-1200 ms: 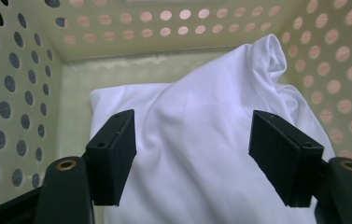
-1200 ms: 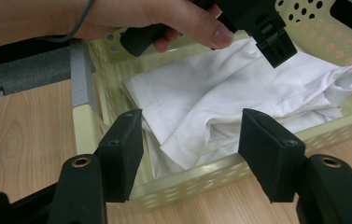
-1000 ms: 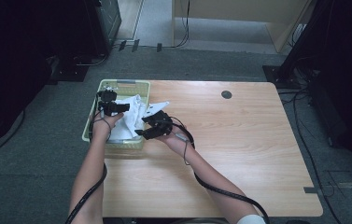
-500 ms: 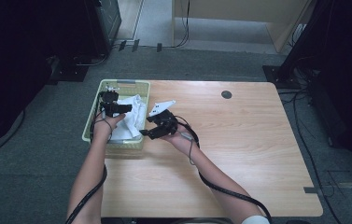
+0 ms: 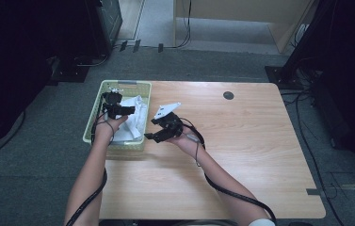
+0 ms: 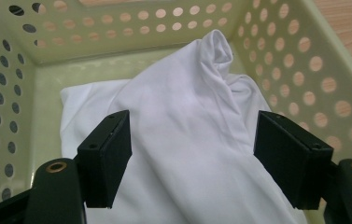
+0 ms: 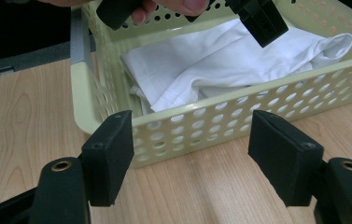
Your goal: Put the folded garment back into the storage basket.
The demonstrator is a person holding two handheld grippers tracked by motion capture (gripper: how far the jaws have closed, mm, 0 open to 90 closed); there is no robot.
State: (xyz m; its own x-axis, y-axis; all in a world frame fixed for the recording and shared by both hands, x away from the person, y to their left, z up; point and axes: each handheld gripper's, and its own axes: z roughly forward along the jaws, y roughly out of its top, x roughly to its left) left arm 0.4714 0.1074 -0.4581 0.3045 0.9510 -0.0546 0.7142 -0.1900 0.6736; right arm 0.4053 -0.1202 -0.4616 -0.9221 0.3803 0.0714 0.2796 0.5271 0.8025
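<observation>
Basket: a pale green plastic basket point(image 5: 96, 123) with round holes in its walls sits at the left edge of the table, one long wall facing the right gripper's camera.
Cloth: a white cloth point(image 6: 187, 140) lies crumpled inside the basket, smooth and thin, one fold standing up in a peak toward the far wall; seen from above, it covers most of the basket floor.
Left gripper: the left gripper point(image 6: 192, 158) hangs over the basket with its jaws apart, the cloth showing between the pads but not pinched by them.
Right gripper: the right gripper point(image 7: 192, 158) is held just outside the basket's near wall, above bare table; its jaws stand apart, have just been opening, and nothing lies between them.
Table: a light wooden table point(image 5: 241, 155) with a dark round cable port point(image 5: 228, 95) near its far edge.
Room: grey carpet point(image 5: 38, 155) surrounds the table, with dark equipment and cables at the edges.
</observation>
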